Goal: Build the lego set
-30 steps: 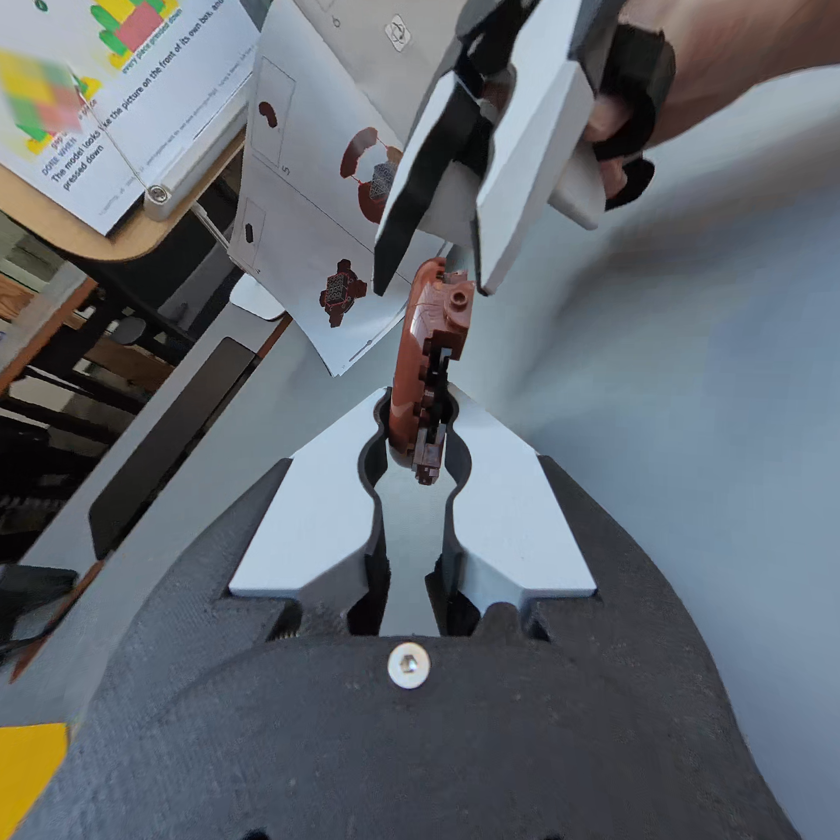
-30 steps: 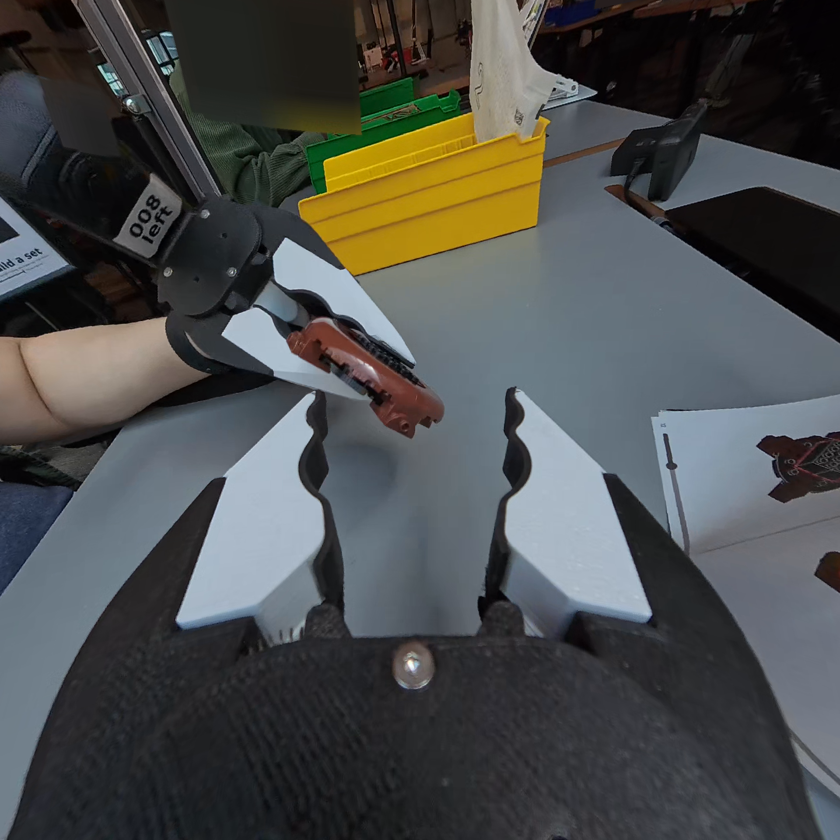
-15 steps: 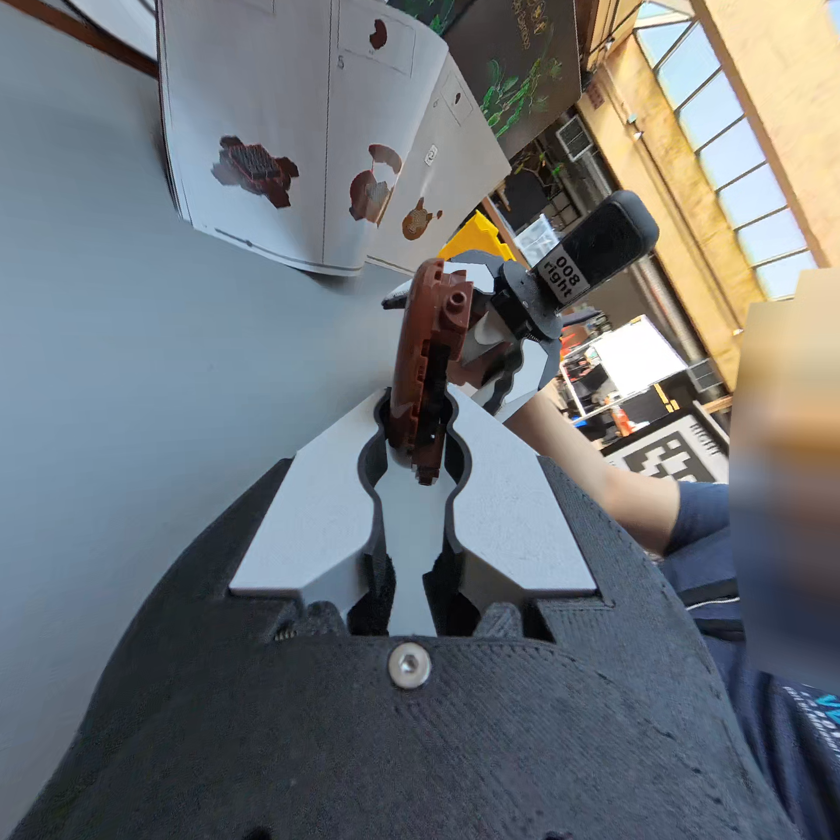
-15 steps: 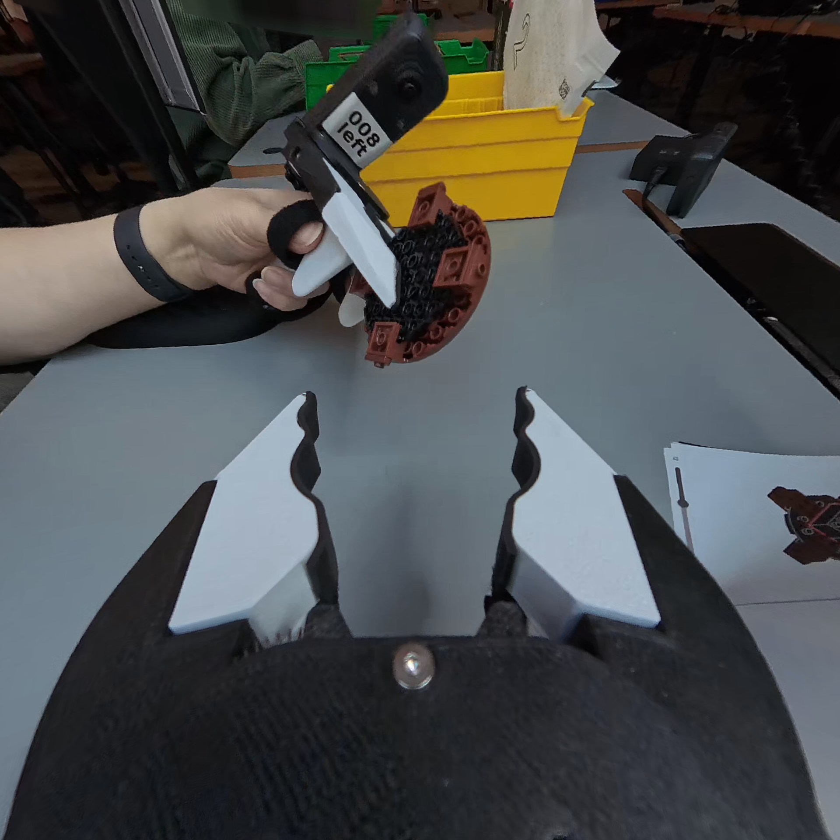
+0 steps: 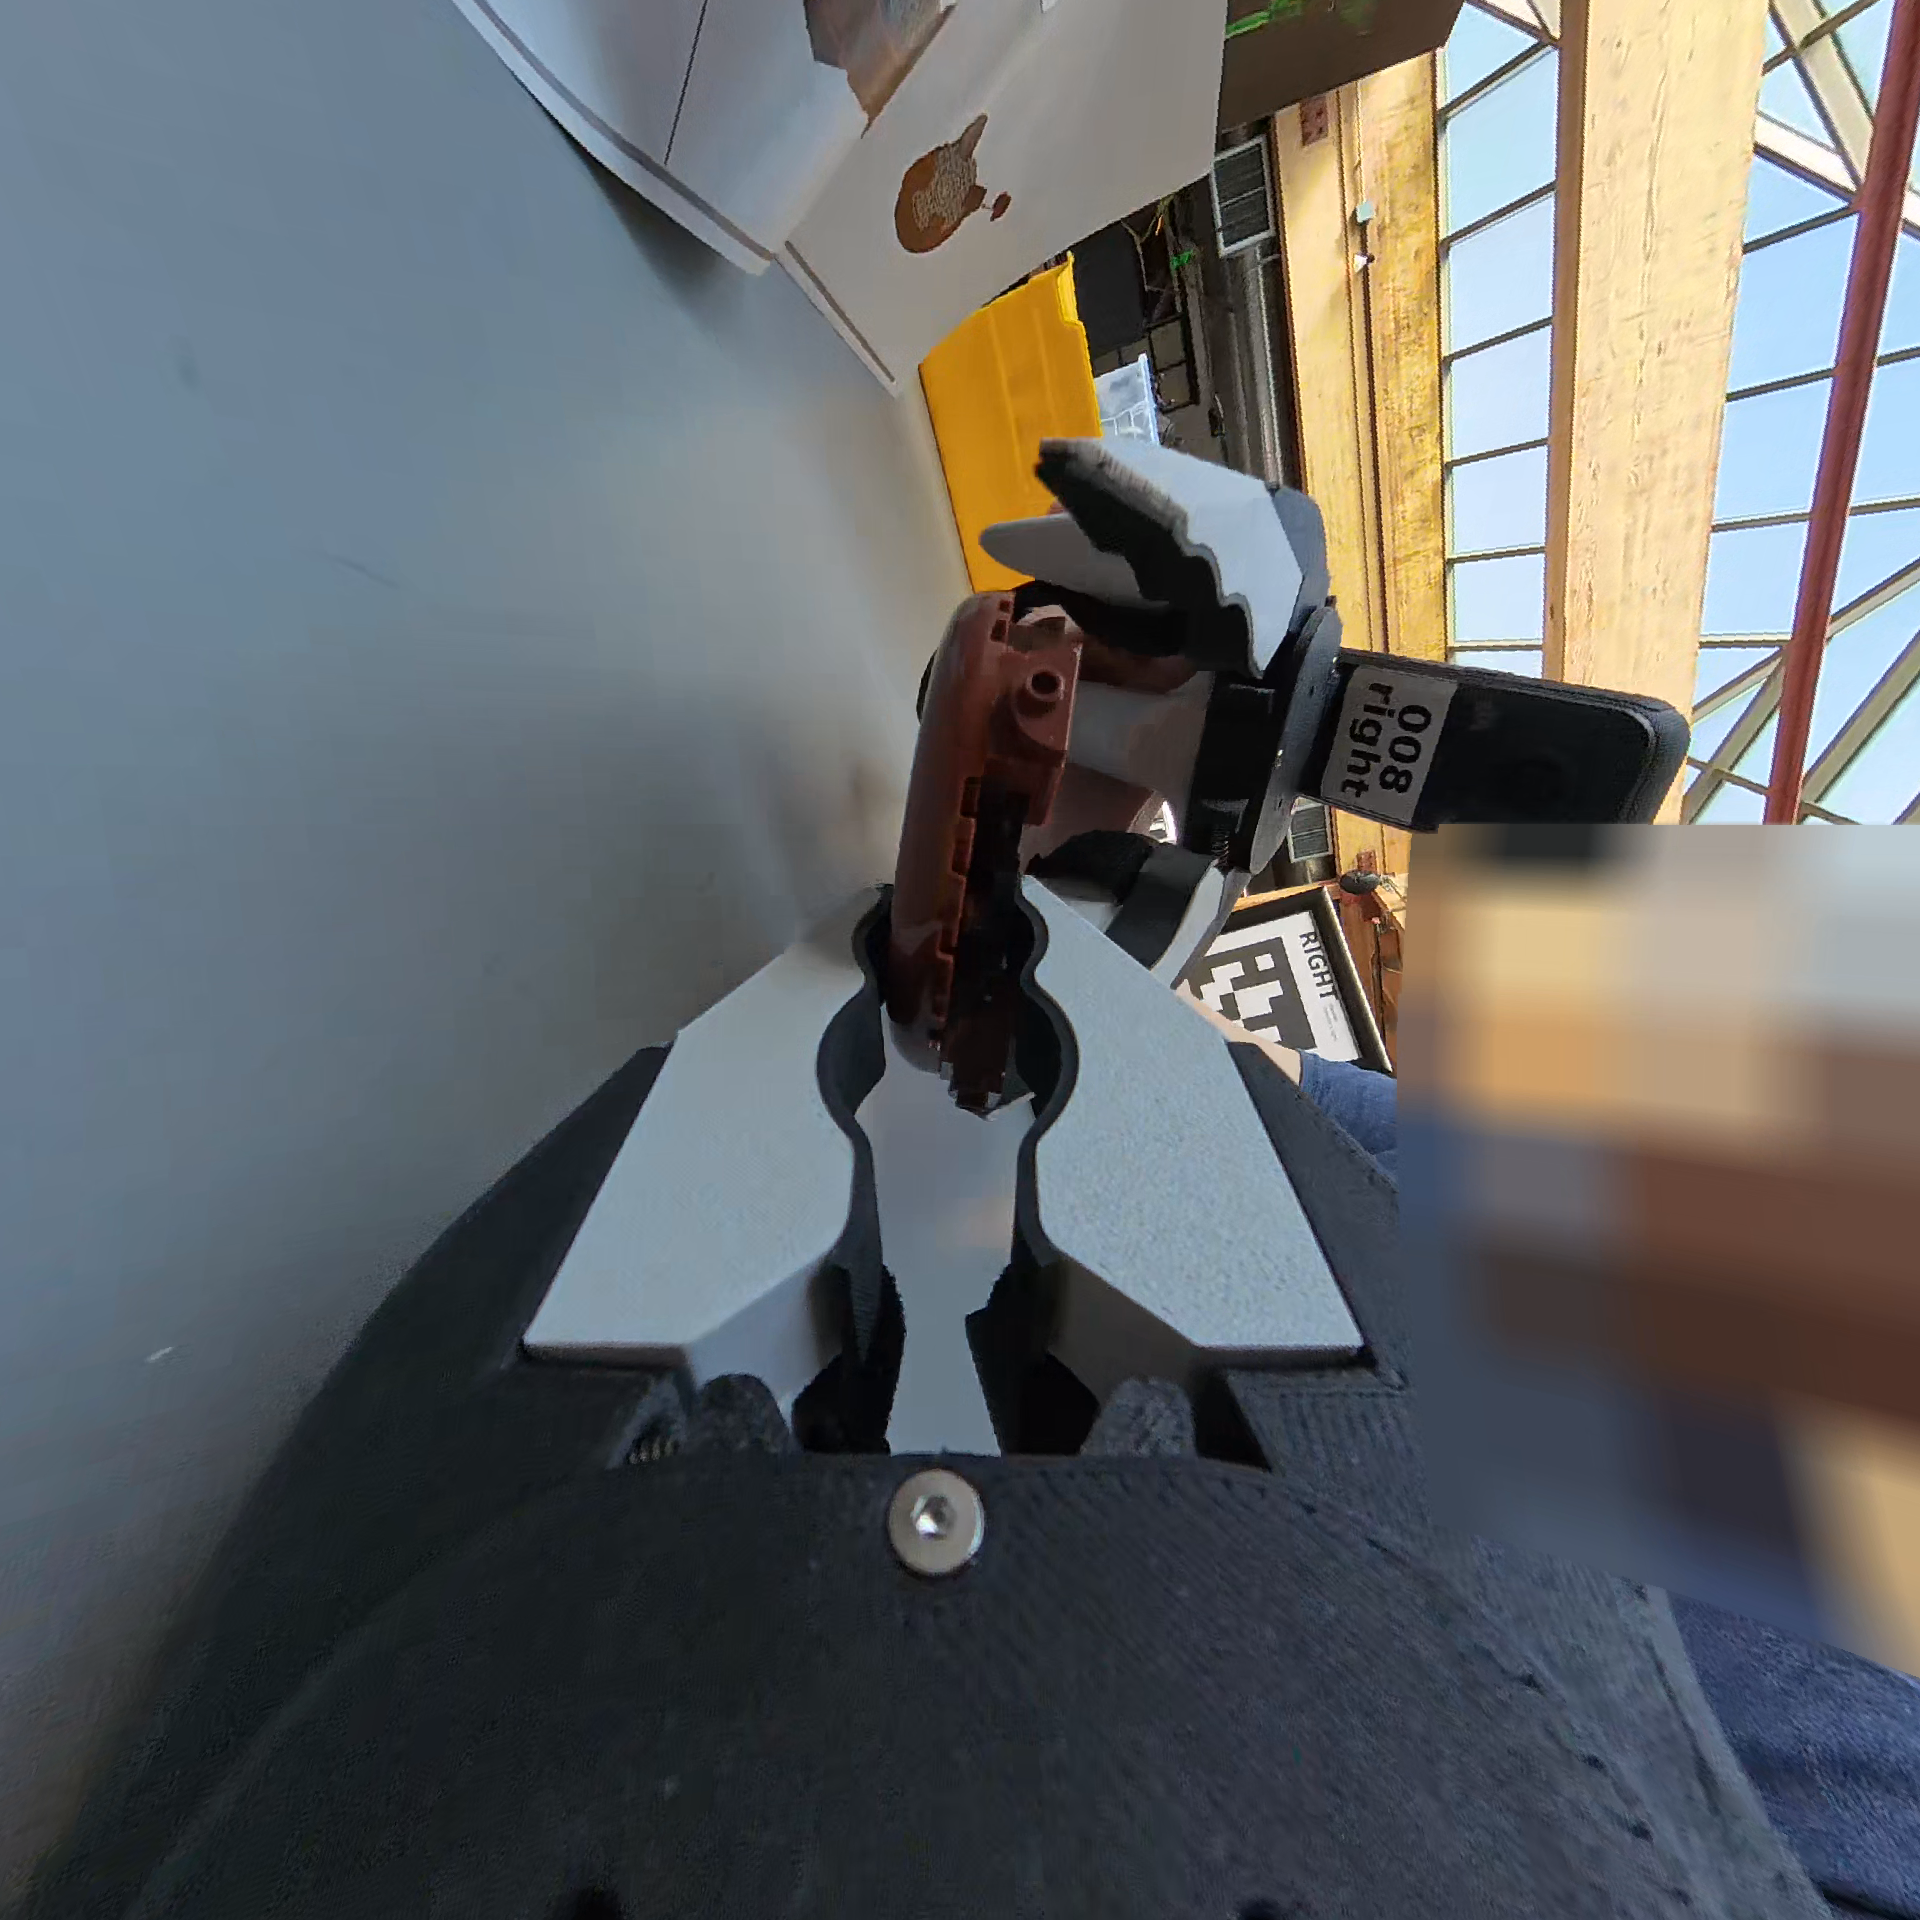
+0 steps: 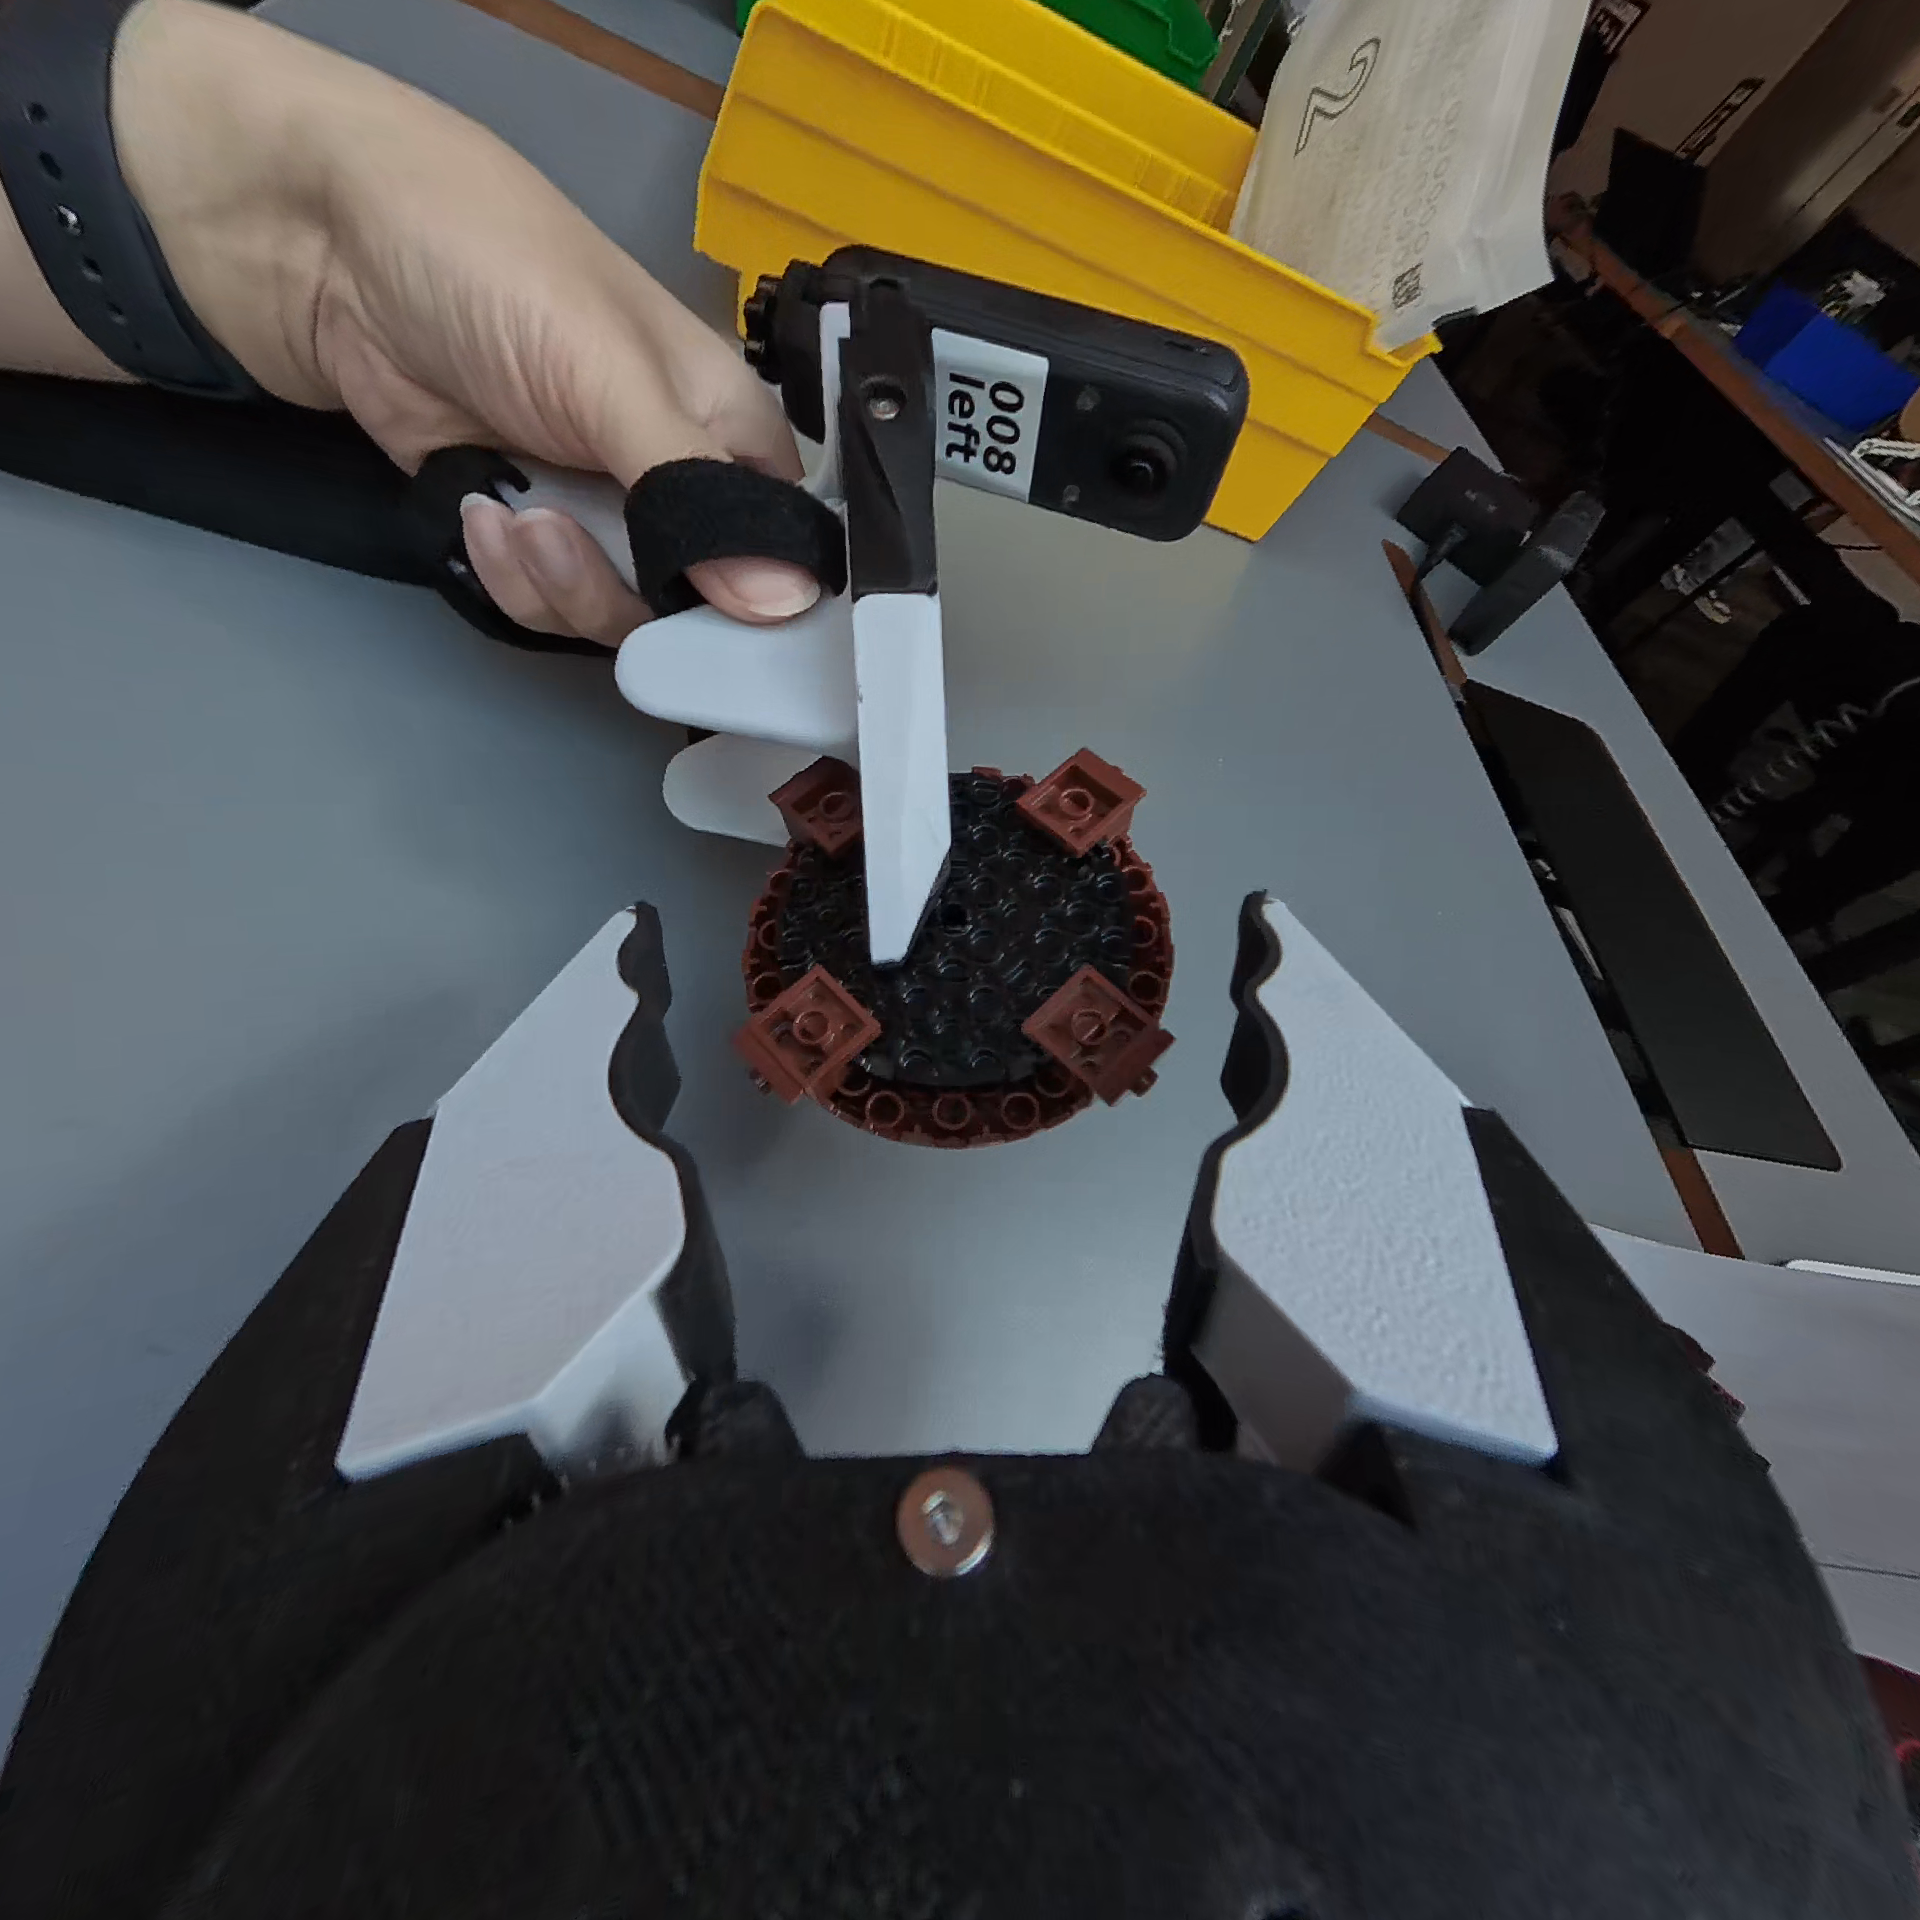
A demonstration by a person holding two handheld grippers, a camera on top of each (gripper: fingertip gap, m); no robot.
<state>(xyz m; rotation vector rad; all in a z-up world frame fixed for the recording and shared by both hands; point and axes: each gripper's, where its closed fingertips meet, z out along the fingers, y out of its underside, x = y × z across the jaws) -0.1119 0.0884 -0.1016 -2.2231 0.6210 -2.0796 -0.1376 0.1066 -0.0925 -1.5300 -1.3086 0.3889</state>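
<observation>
The left gripper (image 5: 951, 997) was clamped narrow on the edge of the round lego disc (image 6: 961, 961), brown rim and black studded middle, one pale finger (image 6: 902, 790) laid right across the stud face, the other finger behind the disc and out of sight. A second before, that disc was lying nearly flat and edge-on to the right gripper; by this moment it had been swung up and turned so its studded face, with the four brown corner bricks (image 6: 1081, 802), looked straight at the right gripper (image 6: 951, 935). The right one had come closer too, jaws spread wide and holding nothing, the disc sitting between and just beyond the two tips, not touching either. I'd judge that as a presentation: the face was offered up for a handover or a re-grip, or simply for a check, so no new piece was going on just then. The disc was held clear of the grey table (image 6: 260, 935), as far as the right view let me tell. Behind it stood the yellow bin (image 6: 987, 197) with a white bag (image 6: 1403, 177) poking out, and the instruction sheets (image 5: 997, 166) lay off to the side, cut by the frame edge. From the left wrist view the disc was seen only edge-on, its underside was hidden from both views, and I couldn't tell whether any loose bricks waited nearby.
</observation>
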